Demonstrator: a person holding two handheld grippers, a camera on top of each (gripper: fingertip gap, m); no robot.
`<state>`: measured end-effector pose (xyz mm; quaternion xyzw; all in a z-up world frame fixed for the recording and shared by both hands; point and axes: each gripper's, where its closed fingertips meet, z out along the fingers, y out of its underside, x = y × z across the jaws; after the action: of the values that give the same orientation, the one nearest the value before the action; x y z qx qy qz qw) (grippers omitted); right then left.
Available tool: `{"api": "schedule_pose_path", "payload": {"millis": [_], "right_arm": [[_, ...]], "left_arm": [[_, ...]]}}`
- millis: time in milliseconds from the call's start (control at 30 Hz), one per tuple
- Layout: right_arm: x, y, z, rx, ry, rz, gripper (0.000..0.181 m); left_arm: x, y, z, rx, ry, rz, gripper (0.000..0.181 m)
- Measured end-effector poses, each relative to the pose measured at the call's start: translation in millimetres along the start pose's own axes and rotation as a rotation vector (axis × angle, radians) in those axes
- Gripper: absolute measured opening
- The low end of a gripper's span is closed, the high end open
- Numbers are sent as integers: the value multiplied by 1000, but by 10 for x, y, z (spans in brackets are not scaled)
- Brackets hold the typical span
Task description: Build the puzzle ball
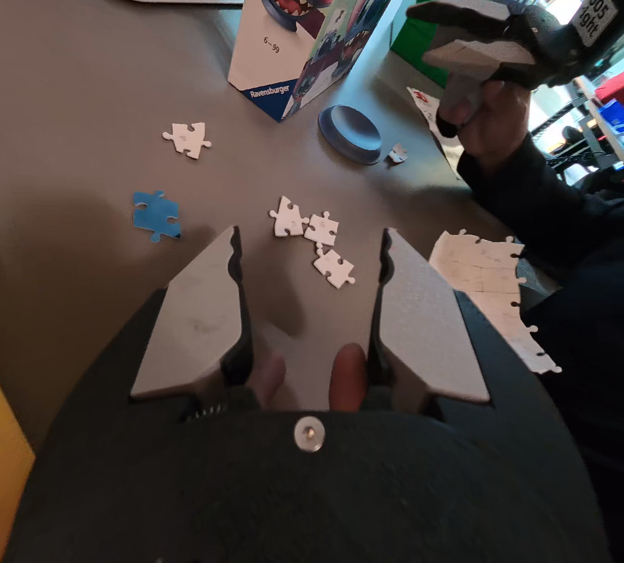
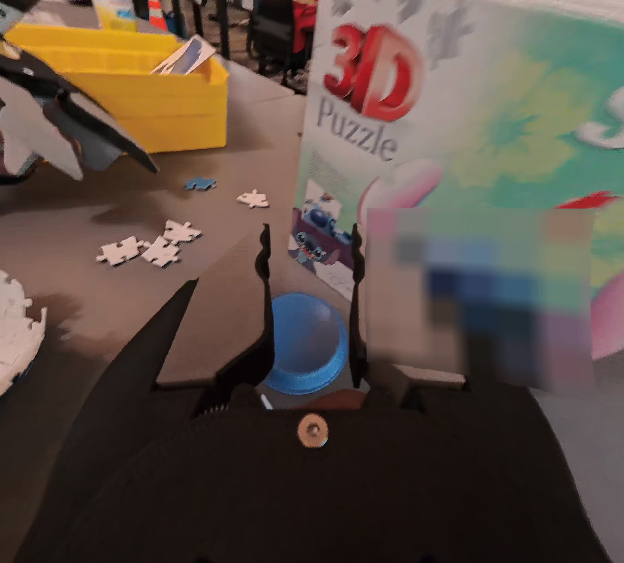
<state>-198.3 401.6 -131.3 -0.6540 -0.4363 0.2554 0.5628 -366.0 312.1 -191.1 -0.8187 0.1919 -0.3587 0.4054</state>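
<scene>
My left gripper (image 1: pixel 310 236) is open and empty, held above the grey table. Just beyond its tips lie three white puzzle pieces (image 1: pixel 314 236). A blue piece (image 1: pixel 156 215) lies to the left and another white piece (image 1: pixel 187 140) farther back. The part-built curved puzzle shell (image 1: pixel 486 290), white side up, lies at the right. My right gripper (image 2: pixel 309 229) is open and empty, above the blue round stand (image 2: pixel 309 344). It shows raised at the upper right in the left wrist view (image 1: pixel 418 33). The shell (image 2: pixel 17 327) is at the left edge of the right wrist view.
The tall puzzle box (image 1: pixel 304 23) stands at the back of the table, close behind the stand (image 1: pixel 351 134). A small white piece (image 1: pixel 397 152) lies beside the stand. A yellow bin (image 2: pixel 141 90) sits on the table's far left. A paper sheet (image 1: pixel 425 107) lies at the right. The blue piece (image 1: pixel 156 215) lies some 6 cm from my left tips, 25 cm from my right tips. It is also in sight in the right wrist view (image 2: pixel 199 182).
</scene>
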Motion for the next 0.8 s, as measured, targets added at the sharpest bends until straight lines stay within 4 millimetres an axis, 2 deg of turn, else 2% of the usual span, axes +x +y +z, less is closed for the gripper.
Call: {"api": "schedule_pose_path", "payload": {"millis": [33, 167, 300, 533, 733, 800], "right_arm": [[64, -54, -56, 23, 25, 4, 45], [249, -203, -244, 96, 94, 23, 41], [342, -160, -289, 94, 116, 64, 41], [305, -35, -207, 52, 66, 136, 42], [211, 33, -124, 23, 51, 126, 41], [179, 44, -109, 14, 52, 114, 41]], "left_arm": [[-13, -12, 5, 7, -10, 2, 84], [-187, 43, 22, -27, -137, 39, 79], [-323, 105, 17, -59, -244, 68, 79], [-380, 161, 67, -85, -309, 75, 79], [-540, 322, 115, -198, -441, 145, 80], [-532, 309, 121, -196, -447, 161, 80]]}}
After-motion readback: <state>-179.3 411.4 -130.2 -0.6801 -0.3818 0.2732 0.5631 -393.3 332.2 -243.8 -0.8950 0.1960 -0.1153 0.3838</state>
